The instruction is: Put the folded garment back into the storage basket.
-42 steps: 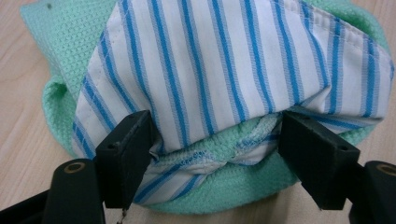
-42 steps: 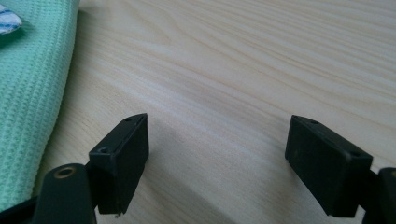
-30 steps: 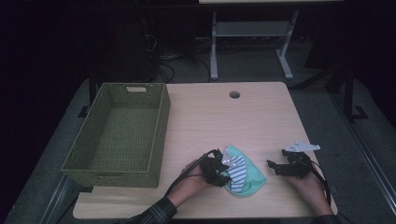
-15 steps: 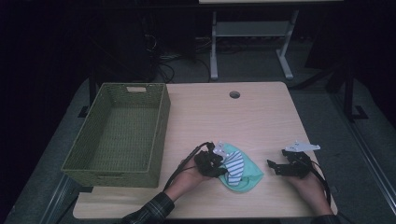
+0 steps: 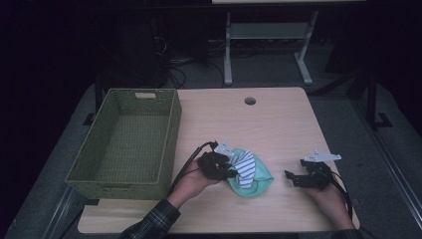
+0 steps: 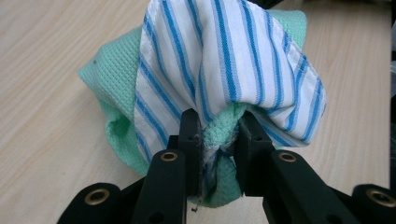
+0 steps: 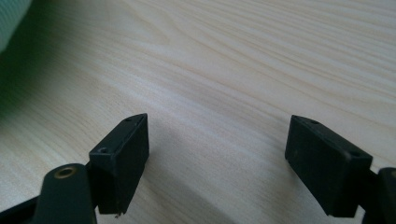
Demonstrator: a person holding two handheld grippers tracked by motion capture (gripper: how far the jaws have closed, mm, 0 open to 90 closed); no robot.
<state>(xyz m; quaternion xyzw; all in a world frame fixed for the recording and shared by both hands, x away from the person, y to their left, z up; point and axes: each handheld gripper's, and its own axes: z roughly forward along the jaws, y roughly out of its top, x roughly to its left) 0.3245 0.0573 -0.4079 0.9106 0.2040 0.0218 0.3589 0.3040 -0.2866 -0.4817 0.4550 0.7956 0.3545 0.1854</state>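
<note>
Near the front edge of the wooden surface (image 5: 278,124), a little left of its middle, lies a bunched cloth bundle (image 5: 249,172): a mint-green knitted piece with a white, blue-striped piece (image 6: 224,60) folded over the top of it. The left gripper (image 5: 226,167) sits at the bundle's left side, and the left gripper view shows its fingers (image 6: 191,140) pinched onto a gather of the fabric, green knit and striped hem squeezed between the two black pads. They have just been closing in, with the cloth between them, and now stand narrow and clamped on it. Most of the bundle rests on the wood, puffed up above the pinch.

Well apart to the right, the right gripper (image 5: 293,178) rests low near the same front edge, pointing toward the bundle. Its fingers (image 7: 123,154) stand wide, with bare wood grain showing between them and nothing in their grasp.

Along the surface's left side stands an olive woven basket (image 5: 171,149), just beside the left hand (image 5: 196,179).
</note>
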